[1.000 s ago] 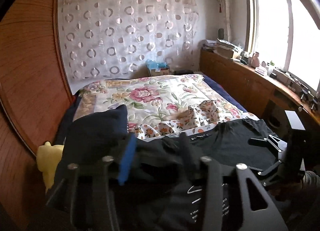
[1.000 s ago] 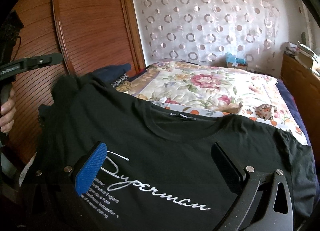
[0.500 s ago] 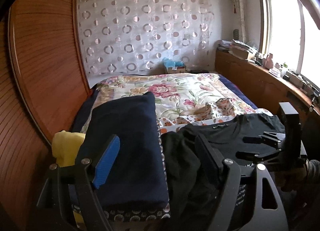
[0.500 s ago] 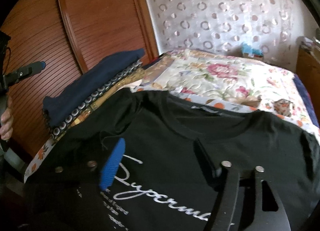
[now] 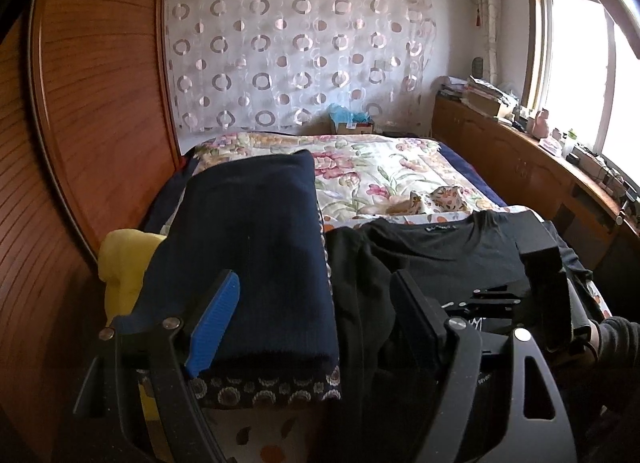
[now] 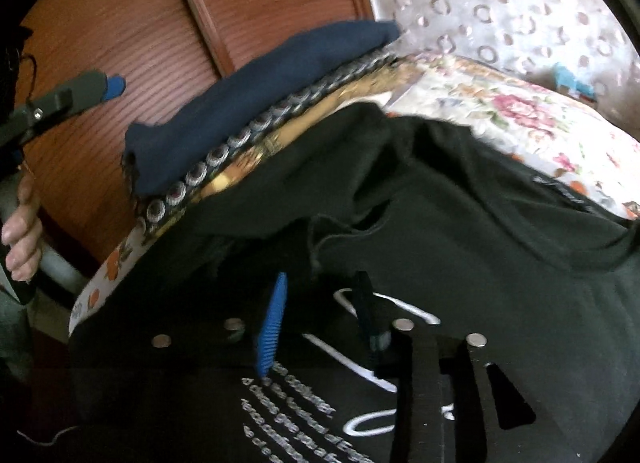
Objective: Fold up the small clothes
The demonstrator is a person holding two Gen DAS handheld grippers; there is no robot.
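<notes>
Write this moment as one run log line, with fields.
step: fold black T-shirt | left claw: open, empty | right claw: closing over shirt print | beside: folded navy garment

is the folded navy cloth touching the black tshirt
Cannot tell. In the left wrist view the navy cloth lies right beside the black t-shirt, but a patterned trim and dark shadow sit at the seam, so neither contact nor a gap shows.

Bed (image 5: 404,167) under a floral quilt, clothes laid across its near end.
Spread flat at the near right, a black T-shirt (image 5: 452,251) with white lettering; beside it at the left, a folded navy garment (image 5: 256,247) atop a patterned cloth (image 5: 264,393); farther back, a small crumpled floral piece (image 5: 436,199).
</notes>
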